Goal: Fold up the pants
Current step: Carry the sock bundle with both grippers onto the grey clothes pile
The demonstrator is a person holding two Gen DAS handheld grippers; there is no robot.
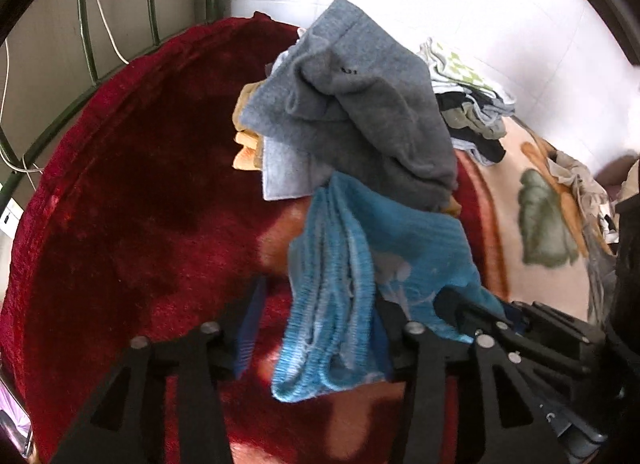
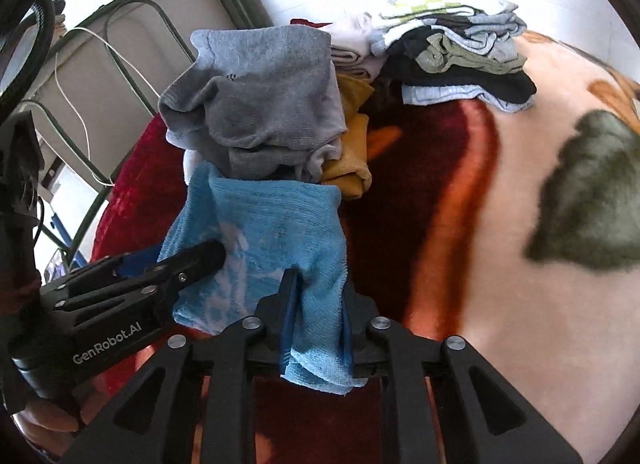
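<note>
The blue pants [image 2: 272, 232] hang folded between the two grippers, above a red blanket [image 1: 132, 192] and just in front of a heap of grey cloth [image 1: 360, 116]. In the right wrist view the right gripper [image 2: 316, 320] has its fingers pinched on a bunched corner of the pants — the fabric fills the narrow gap between the blue pads [image 2: 289, 320] and a flap droops out below them. In the same view the left gripper [image 2: 208, 260] reaches in from the left edge, its black tip lying against the pants' left side.

In the left wrist view the left gripper [image 1: 320, 328] stands with its fingers well apart. The ribbed edge of the pants droops through the gap, close against the right finger and clear of the left pad [image 1: 248, 328], so the pads do not press on it. The right gripper [image 1: 480, 320] shows there at the lower right, gripping the far corner of the pants.

Behind the grey cloth lies some yellow cloth [image 2: 352, 156], mostly covered. Farther back sits a stack of folded clothes [image 2: 452, 60], its lower layers hard to tell apart. The blanket turns cream with a green leaf pattern [image 2: 592, 192] toward the right. A green metal frame [image 1: 84, 24] with a white cord [image 1: 104, 16] stands at the left; the wall behind is washed out by glare. The lower part of the pants is hidden by the right gripper's fingers, and both views are blurred at the edges.
</note>
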